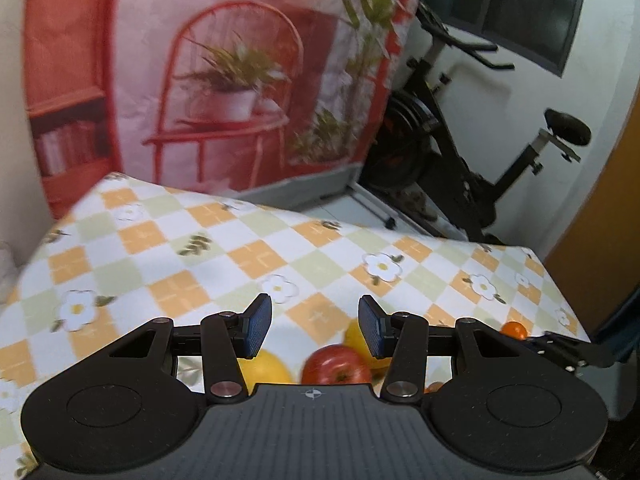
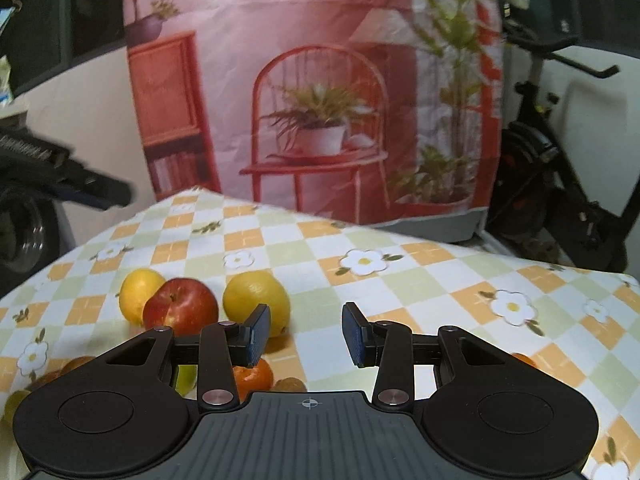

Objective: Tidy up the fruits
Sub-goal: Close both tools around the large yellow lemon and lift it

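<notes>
Checked floral tablecloth (image 2: 400,280) on table, printed backdrop (image 2: 312,80) and exercise bike (image 1: 460,152) behind. Red apple (image 2: 180,306) touching lemons (image 2: 256,296) near left edge. Left gripper (image 1: 315,328), right gripper (image 2: 306,334) part-open, empty.

From the left gripper (image 1: 315,326), the red apple (image 1: 336,364) at six o'clock is half hidden behind its body, and so are two yellow fruits (image 1: 262,368). From the right, the orange (image 2: 256,376) and a green fruit (image 2: 185,378) peek through the linkage. The backdrop (image 2: 320,80) is blurred.

Soft indoor light, slight motion blur, fisheye-bent edges.
</notes>
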### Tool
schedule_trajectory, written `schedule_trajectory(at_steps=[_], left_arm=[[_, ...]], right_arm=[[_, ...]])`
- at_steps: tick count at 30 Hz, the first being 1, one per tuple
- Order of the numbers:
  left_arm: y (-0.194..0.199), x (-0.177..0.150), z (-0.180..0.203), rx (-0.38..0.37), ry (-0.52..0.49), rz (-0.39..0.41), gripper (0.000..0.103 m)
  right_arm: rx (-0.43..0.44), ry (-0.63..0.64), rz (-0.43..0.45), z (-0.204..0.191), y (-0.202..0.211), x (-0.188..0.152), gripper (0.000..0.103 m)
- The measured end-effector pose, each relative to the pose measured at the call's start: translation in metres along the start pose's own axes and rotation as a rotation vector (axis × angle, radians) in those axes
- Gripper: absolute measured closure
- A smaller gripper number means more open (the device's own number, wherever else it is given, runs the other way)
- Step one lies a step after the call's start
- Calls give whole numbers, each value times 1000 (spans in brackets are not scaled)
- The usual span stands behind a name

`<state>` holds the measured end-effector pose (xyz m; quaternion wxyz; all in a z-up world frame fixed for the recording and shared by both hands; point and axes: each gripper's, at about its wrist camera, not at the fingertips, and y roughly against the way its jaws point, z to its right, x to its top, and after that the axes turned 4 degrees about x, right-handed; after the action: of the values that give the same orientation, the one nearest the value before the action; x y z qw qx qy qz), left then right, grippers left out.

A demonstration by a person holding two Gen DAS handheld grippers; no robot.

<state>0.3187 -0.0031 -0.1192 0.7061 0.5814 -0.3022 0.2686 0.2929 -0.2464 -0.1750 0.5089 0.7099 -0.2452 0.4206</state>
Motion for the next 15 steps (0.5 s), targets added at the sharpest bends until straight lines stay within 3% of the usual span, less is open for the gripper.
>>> schedule_trajectory(at_steps=[15], left_arm=[[-97, 3, 1, -150, 135, -199, 54]], right_arm=[[145, 69, -142, -3, -64, 8, 61]])
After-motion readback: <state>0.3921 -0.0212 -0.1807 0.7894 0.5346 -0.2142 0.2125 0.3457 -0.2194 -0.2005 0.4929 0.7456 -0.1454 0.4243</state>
